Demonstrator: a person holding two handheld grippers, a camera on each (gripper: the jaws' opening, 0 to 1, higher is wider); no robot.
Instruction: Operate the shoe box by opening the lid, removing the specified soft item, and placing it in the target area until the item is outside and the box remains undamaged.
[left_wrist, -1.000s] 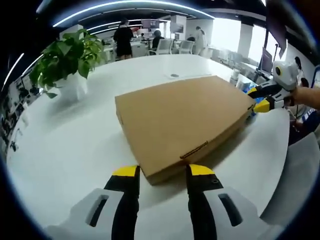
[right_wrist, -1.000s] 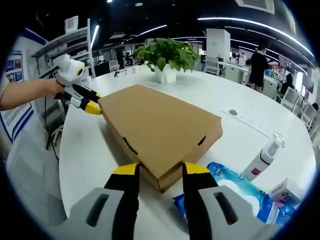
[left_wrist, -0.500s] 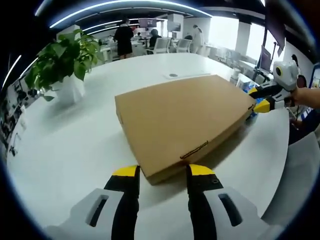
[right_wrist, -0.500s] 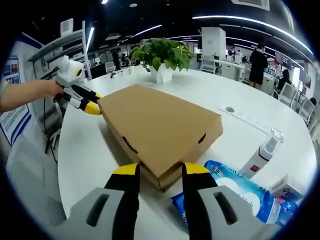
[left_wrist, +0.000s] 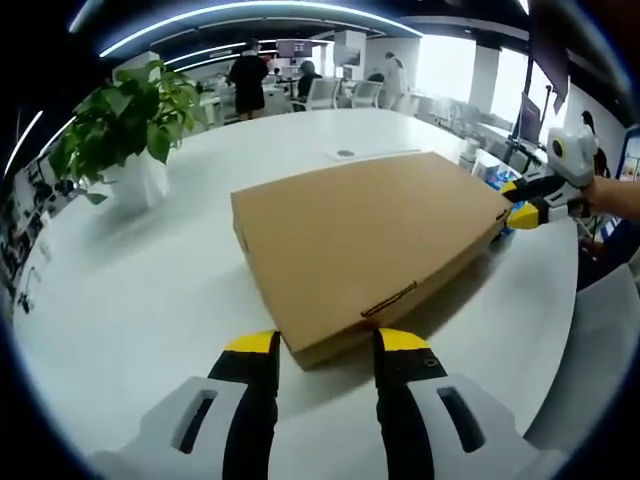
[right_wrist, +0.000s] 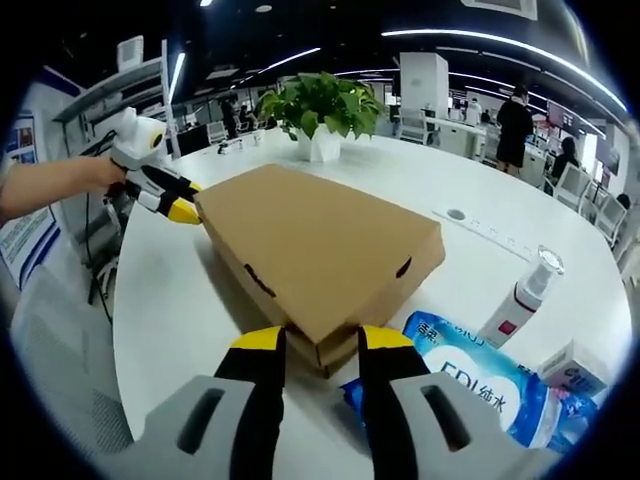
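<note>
A flat brown cardboard shoe box (left_wrist: 370, 235) lies on the white table (left_wrist: 130, 300) with its lid down. My left gripper (left_wrist: 325, 345) is open, and its yellow-tipped jaws stand on either side of the box's near corner. In the right gripper view the same box (right_wrist: 320, 245) has its opposite corner between the jaws of my open right gripper (right_wrist: 322, 340). Each gripper also appears at the far corner in the other's view: the right gripper (left_wrist: 520, 202) and the left gripper (right_wrist: 182, 203), each held by a hand. The soft item is hidden.
A potted plant (left_wrist: 130, 130) stands on the table beyond the box. Beside my right gripper lie a blue wet-wipe packet (right_wrist: 470, 375), a white spray bottle (right_wrist: 518, 305) and a small carton (right_wrist: 575, 375). People stand at desks in the background.
The right gripper view has crept in and tilted down toward the box corner, and its jaws look slightly closer together. The left gripper and the box hold still.
</note>
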